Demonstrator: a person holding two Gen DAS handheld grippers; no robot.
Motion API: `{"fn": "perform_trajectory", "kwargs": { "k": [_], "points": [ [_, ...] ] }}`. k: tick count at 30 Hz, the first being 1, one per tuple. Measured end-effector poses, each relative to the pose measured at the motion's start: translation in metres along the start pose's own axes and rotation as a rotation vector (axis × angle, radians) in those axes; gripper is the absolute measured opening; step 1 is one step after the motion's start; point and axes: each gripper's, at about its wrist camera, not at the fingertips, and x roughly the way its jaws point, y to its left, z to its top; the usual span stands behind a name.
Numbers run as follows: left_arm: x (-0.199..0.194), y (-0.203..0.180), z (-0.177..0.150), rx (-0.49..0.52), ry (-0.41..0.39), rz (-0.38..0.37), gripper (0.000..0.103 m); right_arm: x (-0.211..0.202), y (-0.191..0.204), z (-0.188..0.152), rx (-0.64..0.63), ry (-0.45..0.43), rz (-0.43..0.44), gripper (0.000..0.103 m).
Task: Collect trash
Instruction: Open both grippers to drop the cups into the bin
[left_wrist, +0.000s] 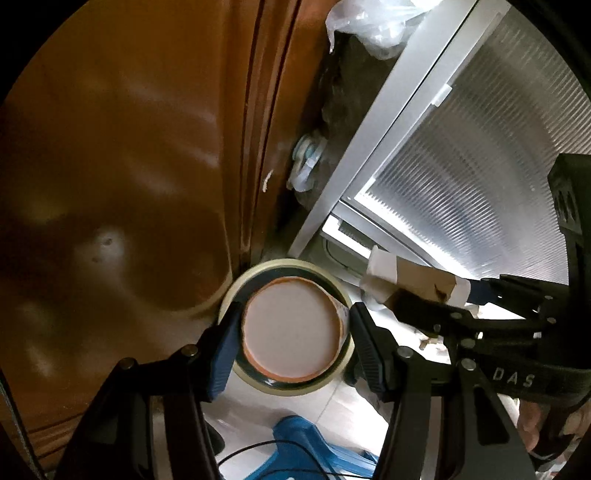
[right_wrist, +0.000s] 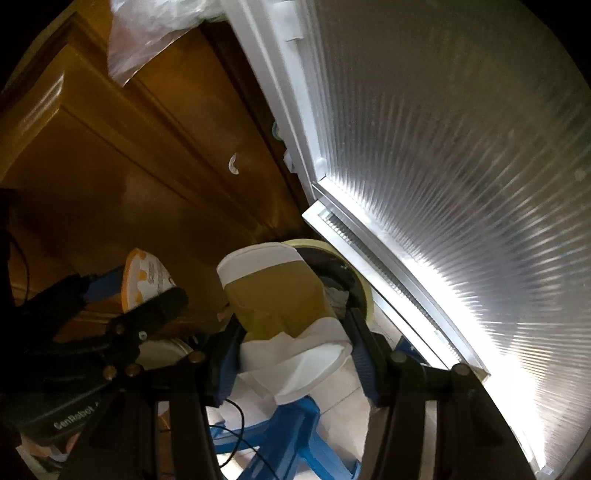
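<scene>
left claw (left_wrist: 293, 332) pinching orange-rimmed cup (left_wrist: 291, 332) above bin (left_wrist: 334, 373) | right claw (right_wrist: 295, 336) pinching crumpled paper cup (right_wrist: 277, 295)

Dim room, lit mainly by daylight through a ribbed frosted door (right_wrist: 461, 184), which blows out to white glare near its lower edge. Soft reflections streak the glossy brown cabinet (left_wrist: 129, 147). Foreground stays in deep shadow. Fisheye lenses bend straight lines and blacken the corners; the frames are slightly soft.
</scene>
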Motion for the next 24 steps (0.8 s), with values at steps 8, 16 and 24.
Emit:
{"fn": "perform_trajectory", "kwargs": {
  "k": [8,16,24],
  "points": [
    [-0.001,0.000,-0.002,-0.002,0.003,0.020,0.075,0.006,-0.004,-0.002,0.013,0.012,0.016,0.055],
    [-0.007,0.000,-0.002,0.003,-0.012,0.028,0.075,0.003,-0.006,-0.005,0.030,0.002,0.026,0.063],
    [-0.023,-0.011,-0.003,0.039,-0.031,0.027,0.075,-0.019,-0.003,-0.010,0.029,-0.009,0.020,0.063]
  ]
}}
